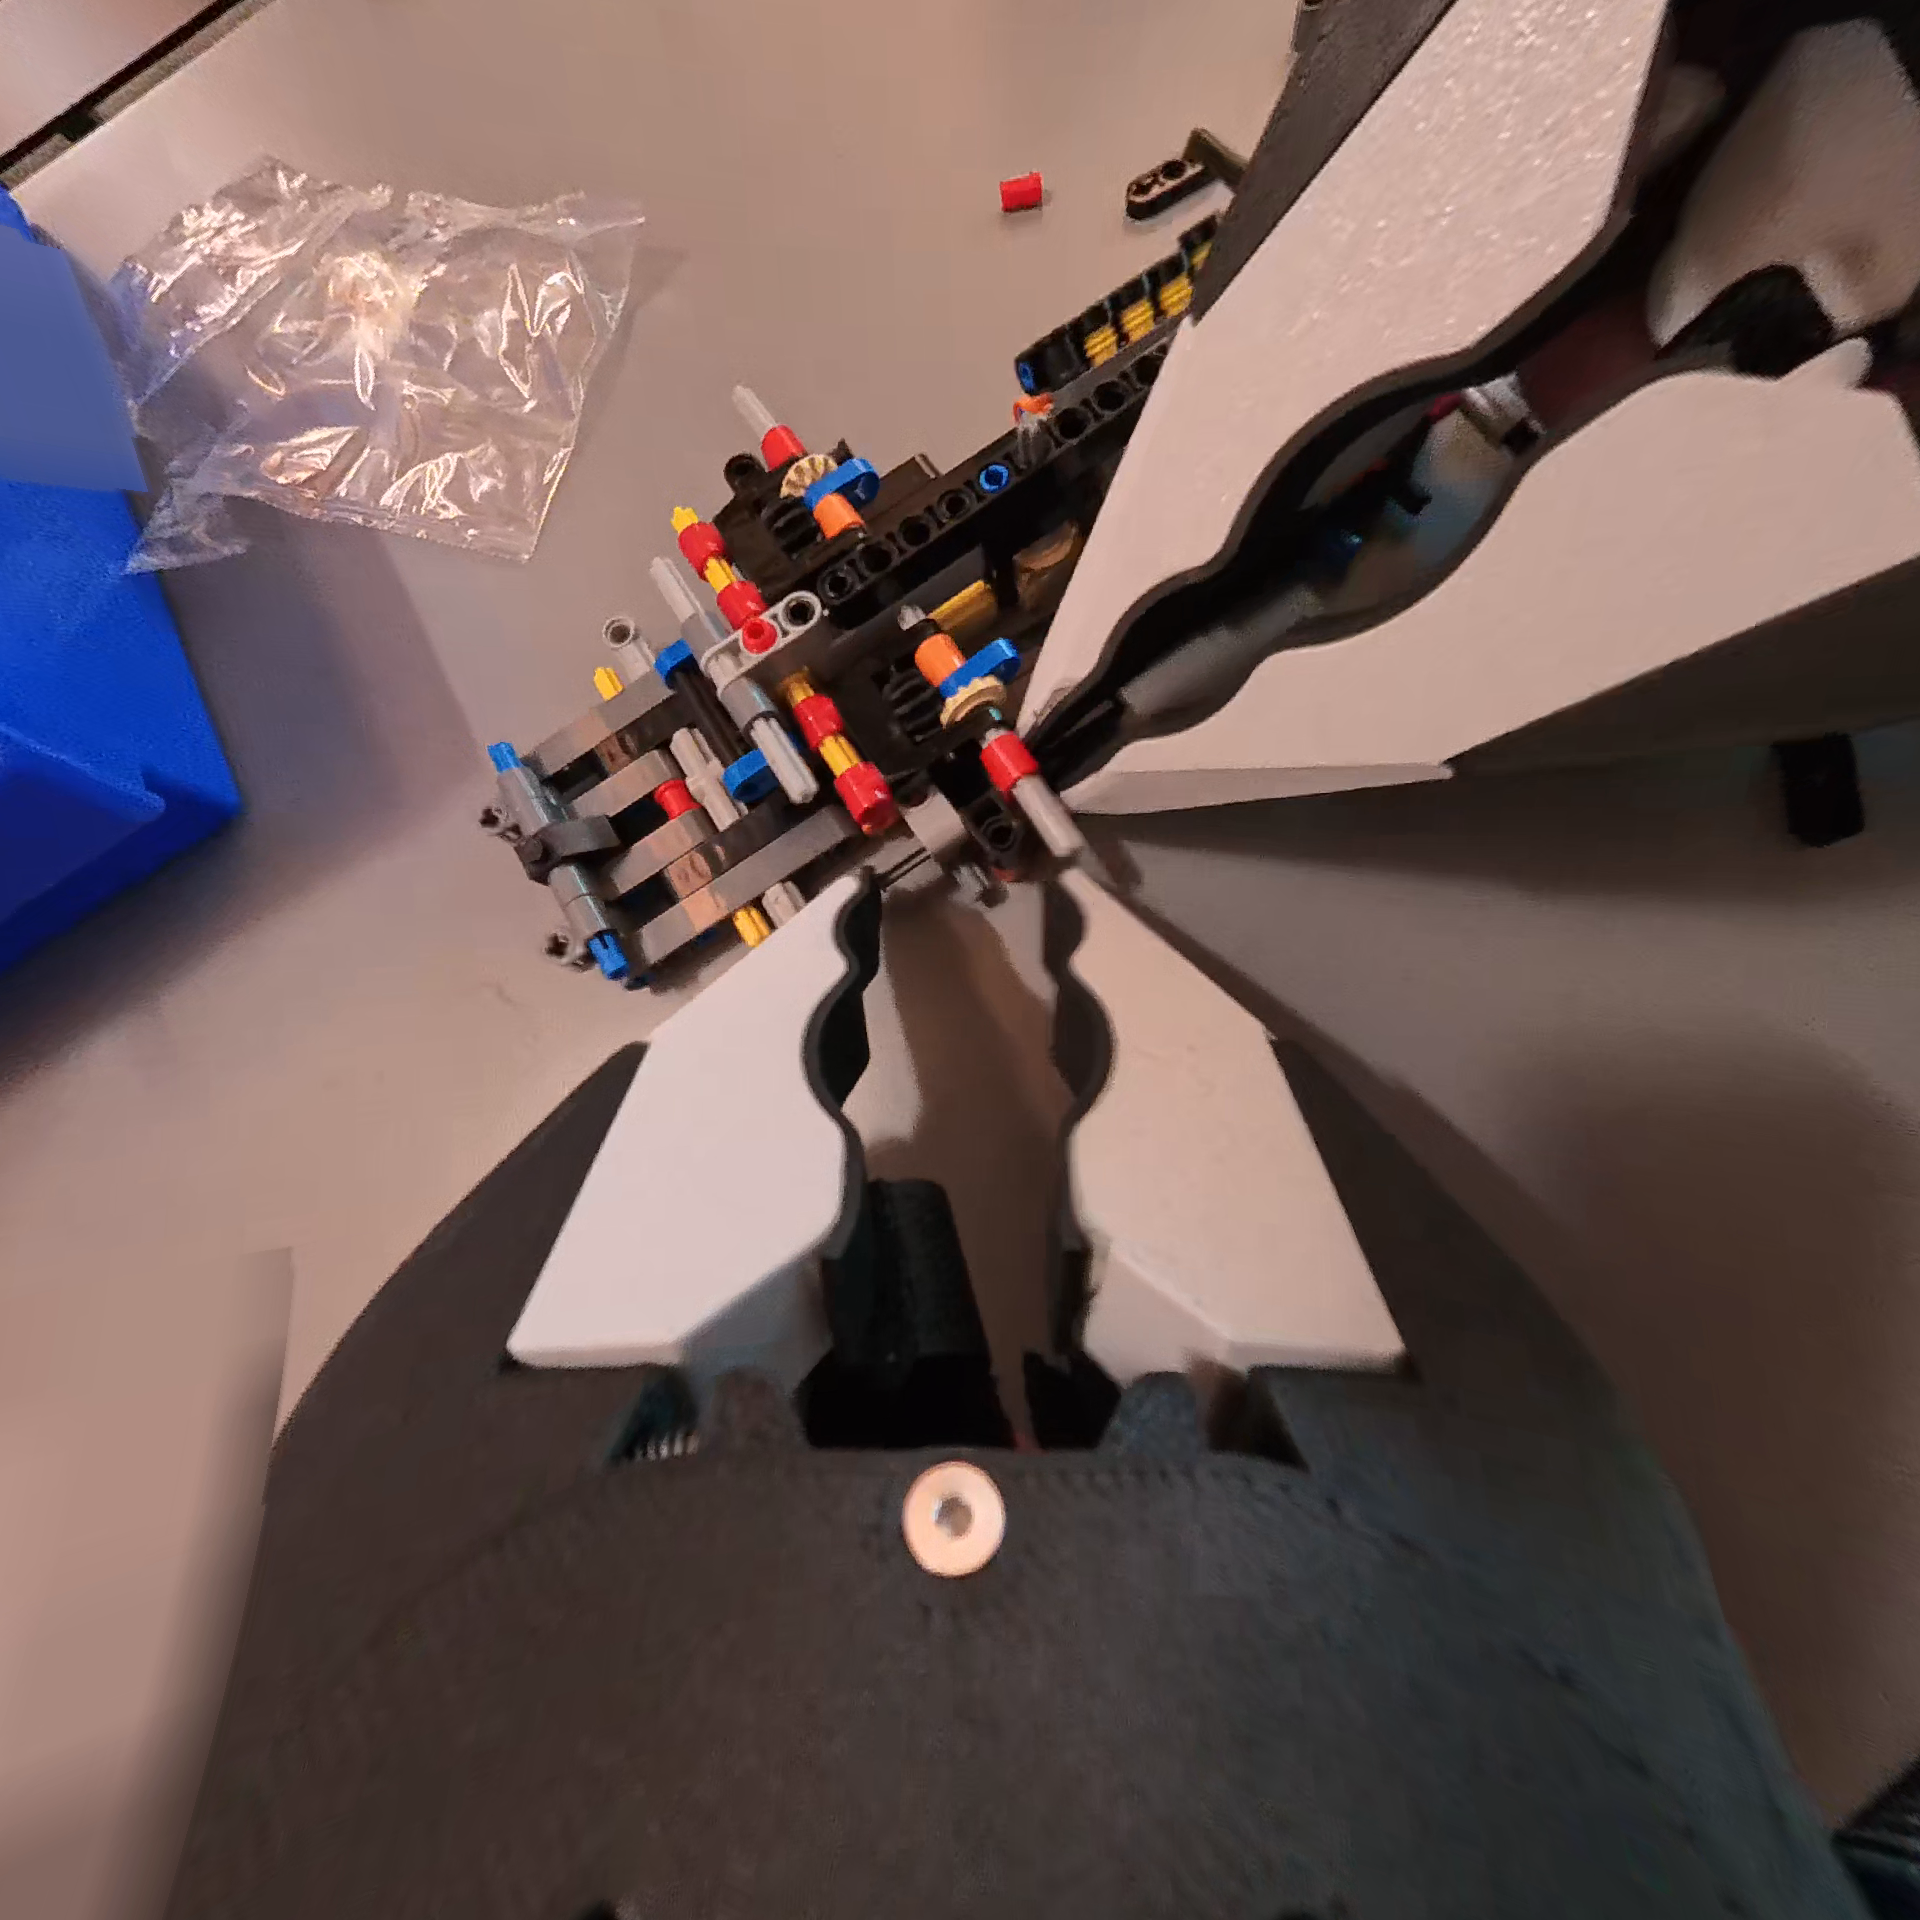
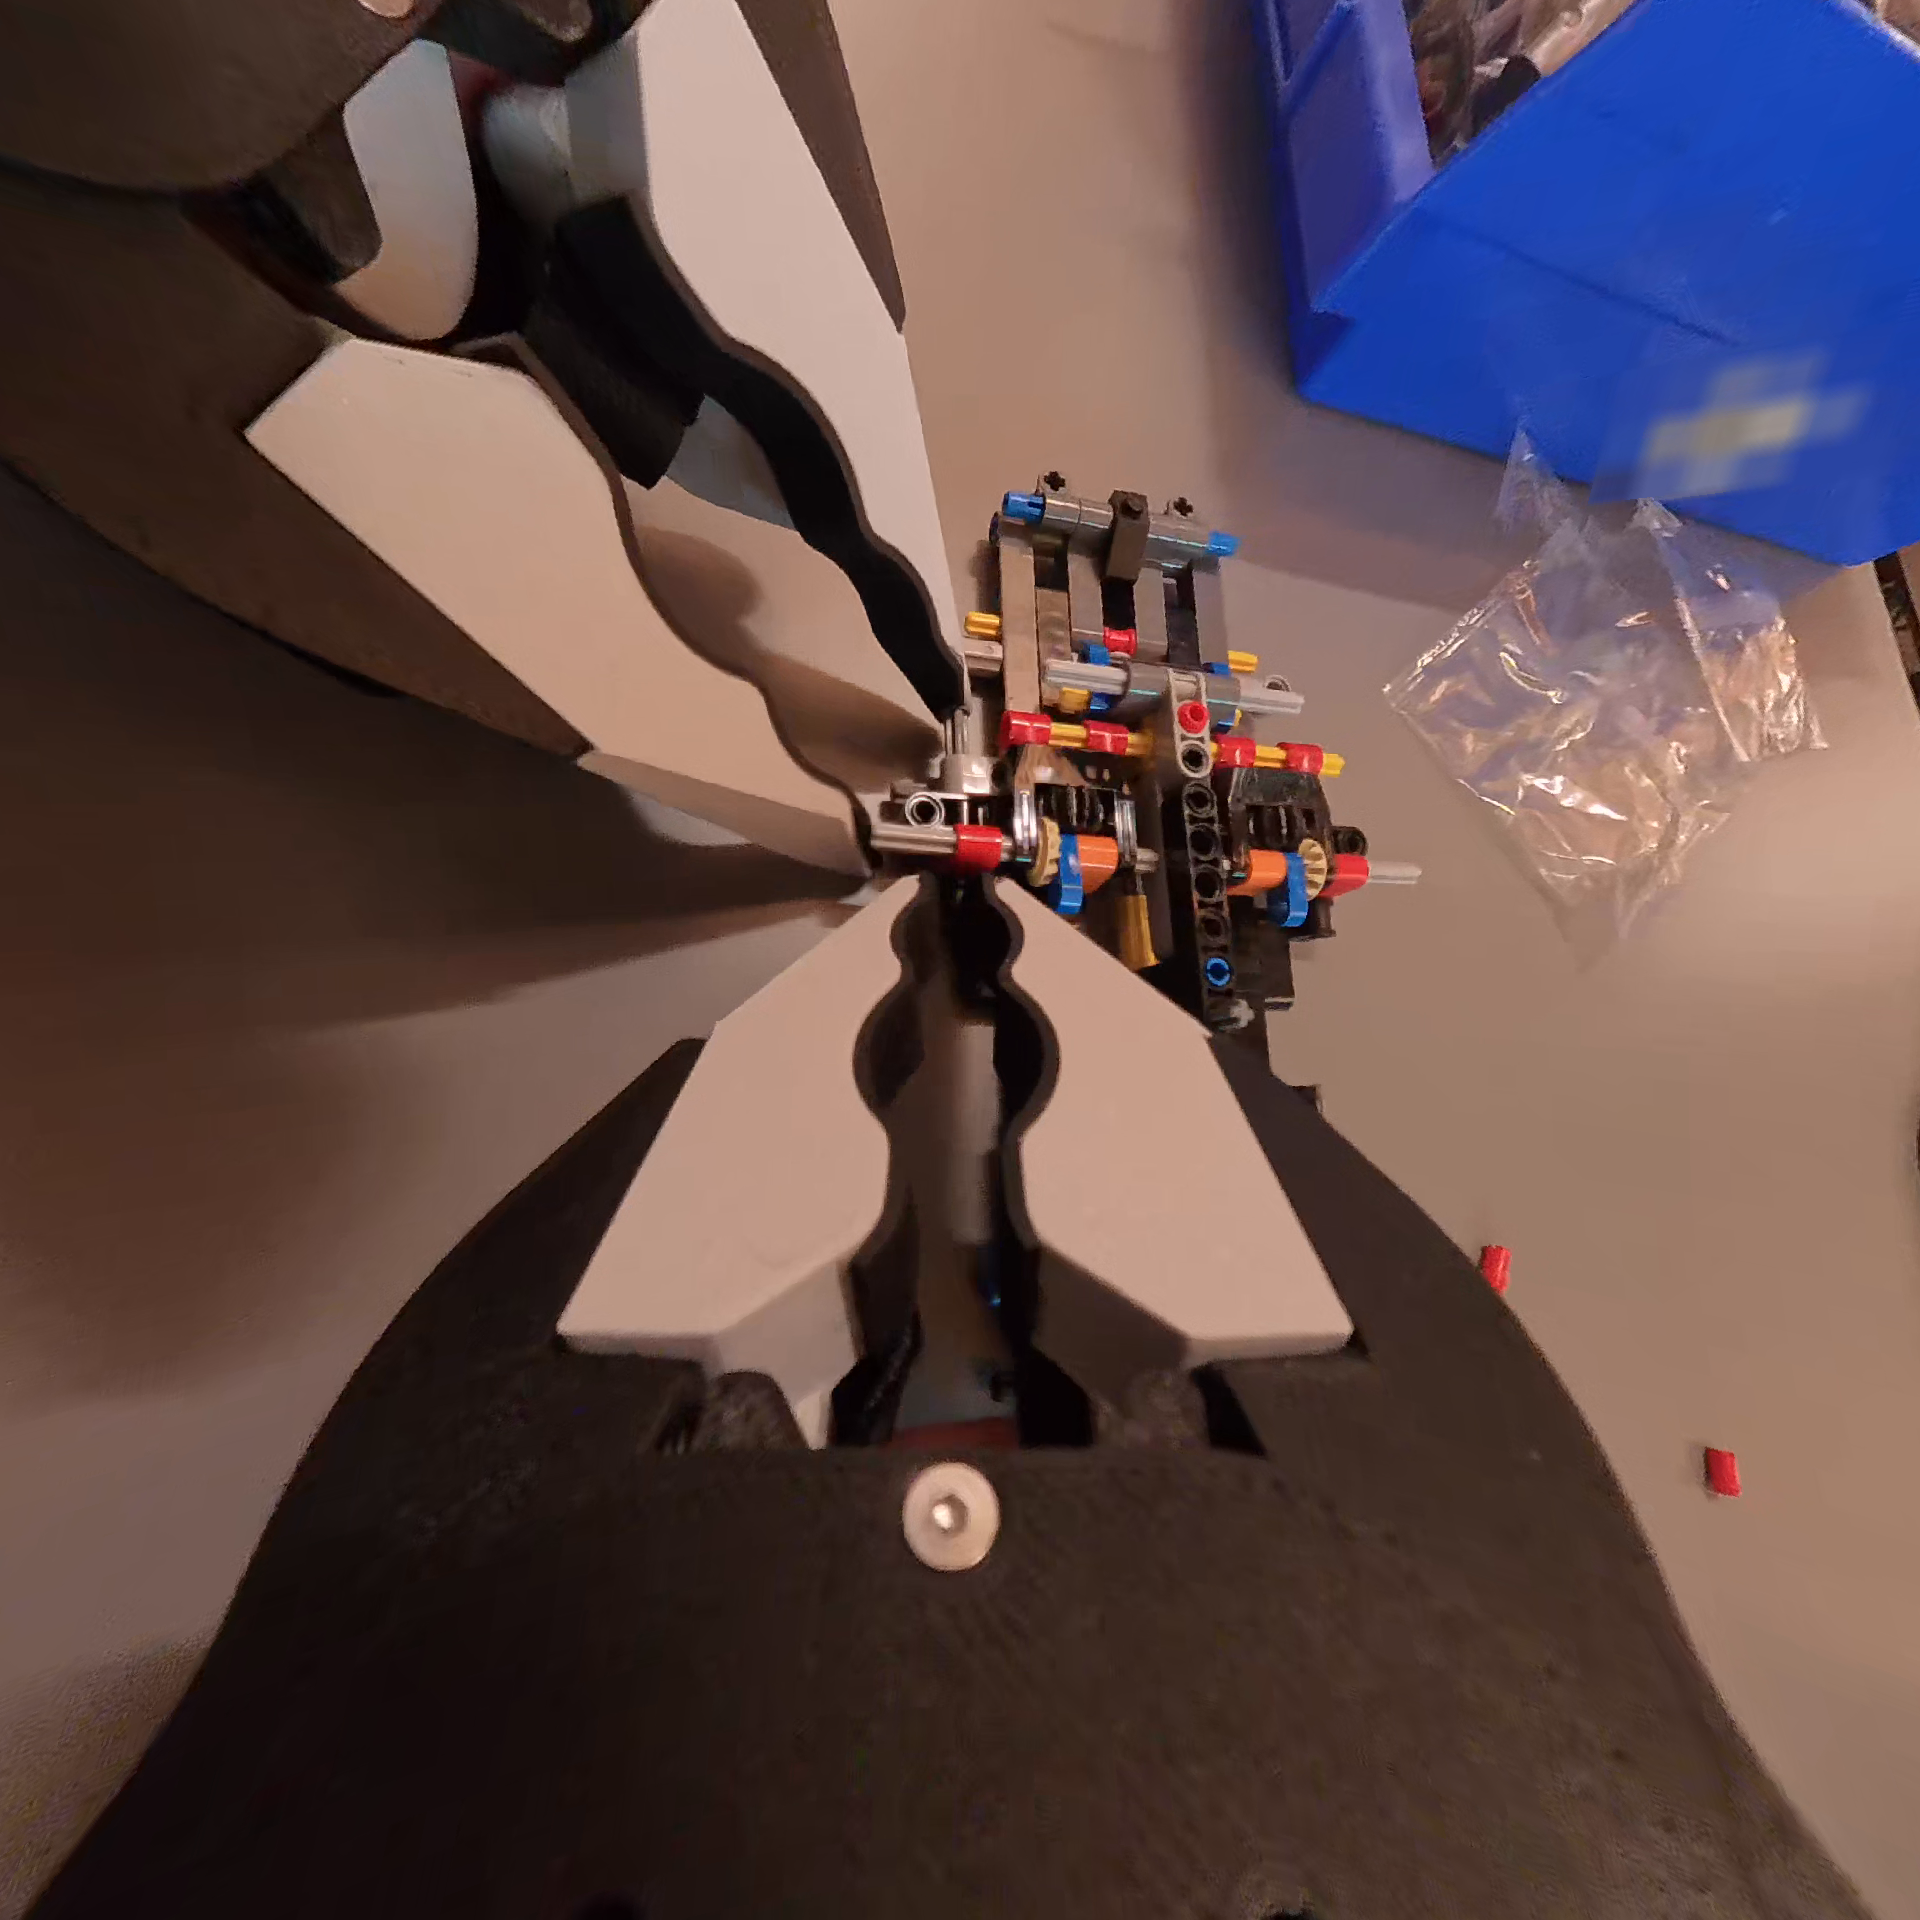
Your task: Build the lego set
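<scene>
A plain beige counter carries the lego assembly. Beside the assembly lie a crumpled clear bag and a blue bin. The left claw pinches the assembly's grey connector; the right claw clamps the assembly's black beam.

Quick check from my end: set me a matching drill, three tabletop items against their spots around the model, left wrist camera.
Items:
1. crumpled clear plastic bag
2. blue plastic bin
3. loose small red cylindrical piece

Spots in the left wrist view:
A. far left edge
B. top, right of centre, on the tan table
C. upper left, beyond the multicoloured lego assembly

Pairs: 1-C, 2-A, 3-B
</scene>
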A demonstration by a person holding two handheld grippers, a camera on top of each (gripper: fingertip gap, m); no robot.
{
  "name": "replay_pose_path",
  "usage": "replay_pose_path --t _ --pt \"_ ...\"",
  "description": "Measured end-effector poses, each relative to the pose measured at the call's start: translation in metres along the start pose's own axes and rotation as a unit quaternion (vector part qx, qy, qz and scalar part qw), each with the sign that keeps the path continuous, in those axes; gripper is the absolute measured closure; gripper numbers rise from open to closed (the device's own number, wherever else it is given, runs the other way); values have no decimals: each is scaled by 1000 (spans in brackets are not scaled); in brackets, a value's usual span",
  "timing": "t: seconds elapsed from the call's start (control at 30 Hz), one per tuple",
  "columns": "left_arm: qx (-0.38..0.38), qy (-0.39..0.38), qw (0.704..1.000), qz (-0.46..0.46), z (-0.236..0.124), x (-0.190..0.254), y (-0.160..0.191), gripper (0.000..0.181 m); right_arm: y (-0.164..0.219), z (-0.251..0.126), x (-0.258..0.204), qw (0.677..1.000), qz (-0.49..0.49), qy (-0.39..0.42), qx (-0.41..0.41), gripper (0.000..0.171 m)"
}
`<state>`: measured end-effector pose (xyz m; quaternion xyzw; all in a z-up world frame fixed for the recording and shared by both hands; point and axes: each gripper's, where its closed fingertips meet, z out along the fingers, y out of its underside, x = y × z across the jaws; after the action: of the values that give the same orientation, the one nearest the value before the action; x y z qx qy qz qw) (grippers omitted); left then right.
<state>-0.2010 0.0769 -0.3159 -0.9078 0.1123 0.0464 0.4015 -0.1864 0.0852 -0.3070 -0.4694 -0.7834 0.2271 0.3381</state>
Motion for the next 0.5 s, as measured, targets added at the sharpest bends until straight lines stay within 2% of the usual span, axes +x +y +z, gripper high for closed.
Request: replay_pose_path --t 0.03,0.17,0.3,0.37,0.5 --pt "0 -6 1000 5 0 -2 0 157 1 0 0 1000 3 -2 -1 167" --pt "0 -7 1000 9 0 -2 0 158 2 0 2 1000 13 0 -1 168" --pt "0 0 1000 -6 -1 -1 0 148 3 -9 -1 1000 19 -9 1 158" --pt "-2 11 1000 -20 -1 2 1 140 7 -15 -1 1000 14 -7 -7 162" --pt "0 12 1000 -24 0 10 -2 127 11 -38 19 999 33 12 4 155"
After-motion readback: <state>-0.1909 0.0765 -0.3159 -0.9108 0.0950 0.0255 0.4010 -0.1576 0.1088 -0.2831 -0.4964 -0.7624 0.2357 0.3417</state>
